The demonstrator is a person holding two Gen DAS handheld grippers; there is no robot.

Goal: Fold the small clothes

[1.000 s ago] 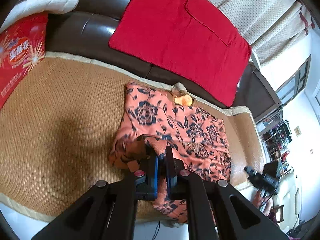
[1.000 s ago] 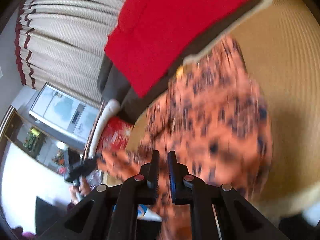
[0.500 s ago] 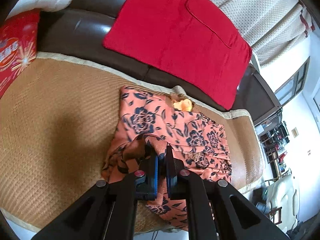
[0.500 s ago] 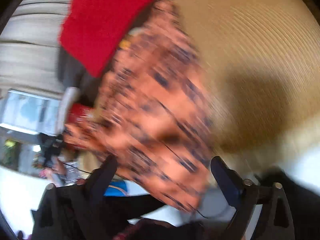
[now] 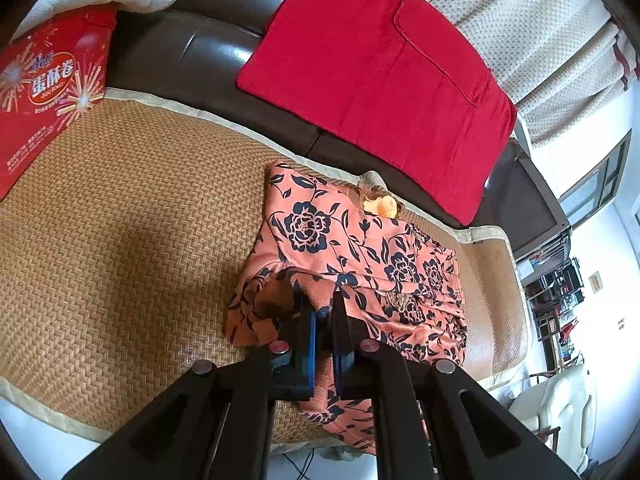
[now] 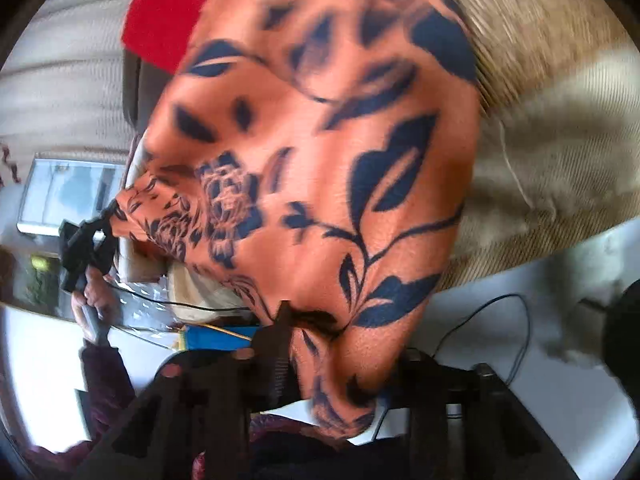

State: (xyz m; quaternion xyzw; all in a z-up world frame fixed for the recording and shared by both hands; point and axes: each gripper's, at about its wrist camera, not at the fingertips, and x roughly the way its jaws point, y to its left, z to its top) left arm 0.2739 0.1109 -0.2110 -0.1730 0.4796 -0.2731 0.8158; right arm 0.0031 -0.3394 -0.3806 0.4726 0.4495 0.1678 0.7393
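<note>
Garment (image 5: pixel 320 236): orange with dark navy rose and leaf print. Mat (image 5: pixel 120 240) is tan herringbone weave with a beige border, cushion (image 5: pixel 372 68) plain red, sofa (image 5: pixel 192 48) dark brown. Curtain (image 5: pixel 520 24) cream, dotted.

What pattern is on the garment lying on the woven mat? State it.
The garment is orange with dark navy roses, leaves and vines; clearest in the left wrist view.

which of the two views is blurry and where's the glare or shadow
Right wrist view: motion-smeared, the floral garment and woven mat streaked. Left wrist view: sharp, with fisheye bending at the edges, glare on the dark leather backrest, blown-out white at the window and a soft shadow across the mat.
</note>
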